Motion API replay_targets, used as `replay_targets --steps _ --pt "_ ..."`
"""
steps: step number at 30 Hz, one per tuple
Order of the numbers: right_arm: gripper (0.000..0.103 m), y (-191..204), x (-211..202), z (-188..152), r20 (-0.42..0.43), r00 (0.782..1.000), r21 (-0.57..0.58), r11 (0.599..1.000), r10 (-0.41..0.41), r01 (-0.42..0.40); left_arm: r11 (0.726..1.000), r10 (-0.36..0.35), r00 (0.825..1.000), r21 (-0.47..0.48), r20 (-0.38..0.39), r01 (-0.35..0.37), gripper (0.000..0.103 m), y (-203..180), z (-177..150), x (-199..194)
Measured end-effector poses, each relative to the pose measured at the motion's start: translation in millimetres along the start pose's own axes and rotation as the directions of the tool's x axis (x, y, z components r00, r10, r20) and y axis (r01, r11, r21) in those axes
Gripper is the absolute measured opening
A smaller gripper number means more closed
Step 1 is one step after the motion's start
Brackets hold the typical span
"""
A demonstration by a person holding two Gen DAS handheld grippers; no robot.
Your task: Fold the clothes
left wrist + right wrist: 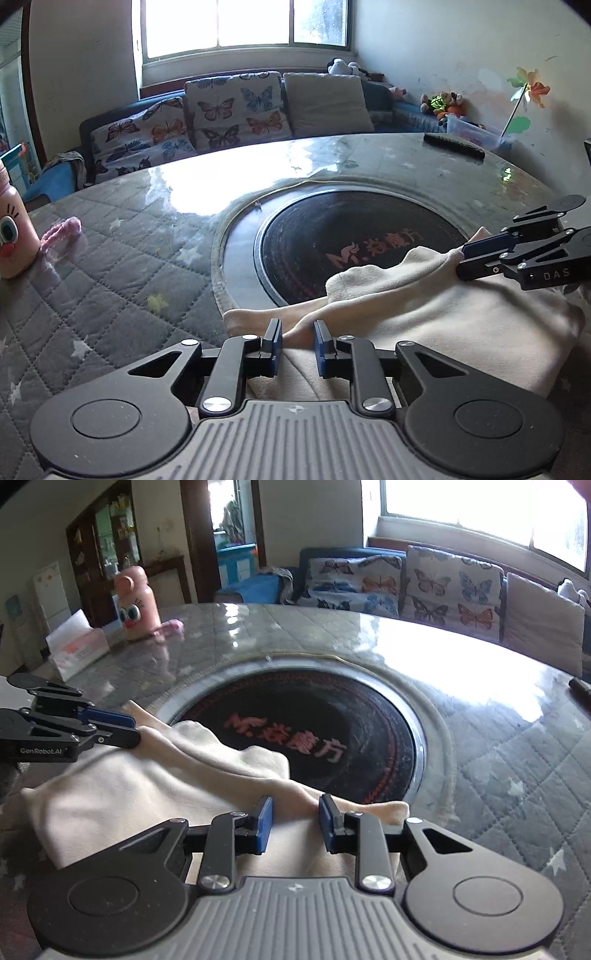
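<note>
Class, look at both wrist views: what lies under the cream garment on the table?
The cream garment covers the near edge of the black round hotplate and part of the quilted table cover. Whatever lies beneath its folded bulk is hidden.
</note>
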State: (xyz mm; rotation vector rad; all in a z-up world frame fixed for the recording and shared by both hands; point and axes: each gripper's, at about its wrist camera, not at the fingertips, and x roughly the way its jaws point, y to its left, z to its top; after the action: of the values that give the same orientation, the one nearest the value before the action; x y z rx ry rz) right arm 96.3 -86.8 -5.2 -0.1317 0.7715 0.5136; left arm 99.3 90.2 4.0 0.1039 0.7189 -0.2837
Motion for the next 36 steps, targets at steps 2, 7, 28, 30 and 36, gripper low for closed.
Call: replay_targets --steps 2,7,28,30,36 --pt "0.027 0 -3 0 0.006 1.000 -0.002 1.000 -0.002 0.002 1.000 0.004 1.000 -0.002 0.005 -0.004 0.021 0 0 -2" --pt "0.028 0 -15 -2 0.024 1.000 0.001 1.000 -0.001 0.001 0.999 0.016 1.000 -0.035 0.019 -0.015 0.029 4 -2 -18" --pt "0.039 119 -34 -5 0.003 0.976 -0.288 0.935 0.216 -0.206 0.999 0.040 0.999 -0.017 0.015 -0.040 0.054 -5 -62 -82" --pt "0.039 129 -28 -7 -0.009 0.976 -0.308 0.928 0.218 -0.210 0.999 0.049 0.999 -0.021 0.015 -0.049 0.054 -2 -67 -83" --pt "0.039 147 -20 -14 -0.024 0.983 -0.358 0.917 0.181 -0.177 0.997 0.079 0.997 -0.014 0.011 -0.079 0.054 4 -72 -82"
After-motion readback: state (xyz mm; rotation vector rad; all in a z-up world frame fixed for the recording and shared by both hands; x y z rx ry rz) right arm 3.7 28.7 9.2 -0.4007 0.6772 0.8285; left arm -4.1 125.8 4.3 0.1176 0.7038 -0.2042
